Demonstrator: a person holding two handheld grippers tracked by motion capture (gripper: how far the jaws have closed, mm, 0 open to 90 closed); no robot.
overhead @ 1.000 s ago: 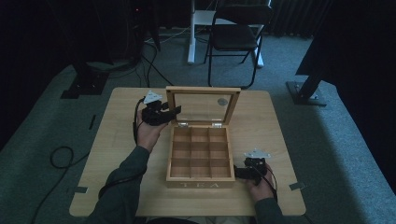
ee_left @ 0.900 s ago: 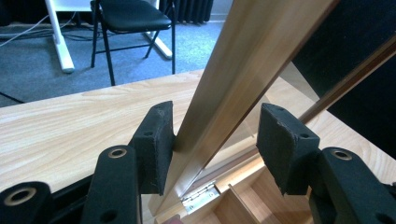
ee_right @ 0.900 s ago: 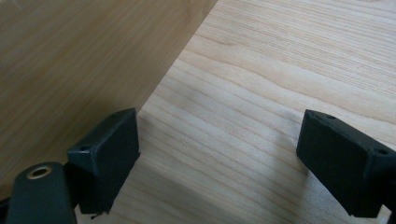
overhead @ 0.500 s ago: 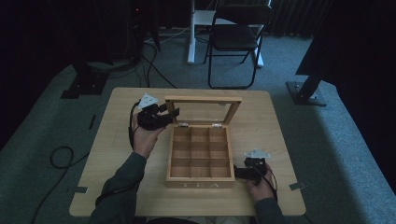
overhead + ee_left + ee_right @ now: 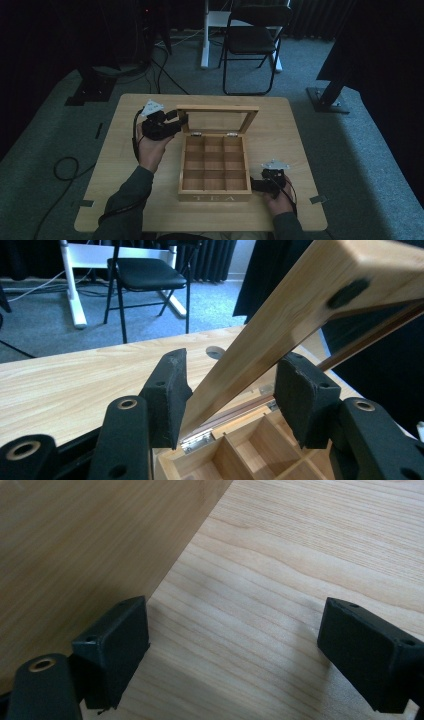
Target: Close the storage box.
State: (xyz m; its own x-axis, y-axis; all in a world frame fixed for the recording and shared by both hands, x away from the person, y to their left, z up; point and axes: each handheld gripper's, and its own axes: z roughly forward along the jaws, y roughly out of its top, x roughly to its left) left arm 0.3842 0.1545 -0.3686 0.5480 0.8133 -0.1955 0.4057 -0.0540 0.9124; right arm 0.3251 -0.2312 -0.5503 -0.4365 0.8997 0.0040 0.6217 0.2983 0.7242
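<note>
A wooden tea box [image 5: 215, 193] with several empty compartments stands mid-table, its glass lid [image 5: 217, 108] raised and tilting forward. My left gripper [image 5: 180, 121] is at the lid's left edge. In the left gripper view the lid's frame [image 5: 300, 295] runs slantwise between the jaws of that gripper [image 5: 230, 390]. One pad [image 5: 167, 390] touches it; the other stands a little off. These jaws have just been closing. My right gripper [image 5: 254, 185] rests open on the table by the box's right front corner. Its jaws [image 5: 235, 645] span bare table beside the box wall [image 5: 75, 545].
The table [image 5: 290, 130] has bare wood all round the box. A black folding chair [image 5: 252, 40] and a white stand leg are behind the far edge. Cables [image 5: 65, 170] lie on the carpet at the left.
The lid has tipped forward from a more upright stand. My left gripper moved up and toward the box with it. The right gripper stayed put.
</note>
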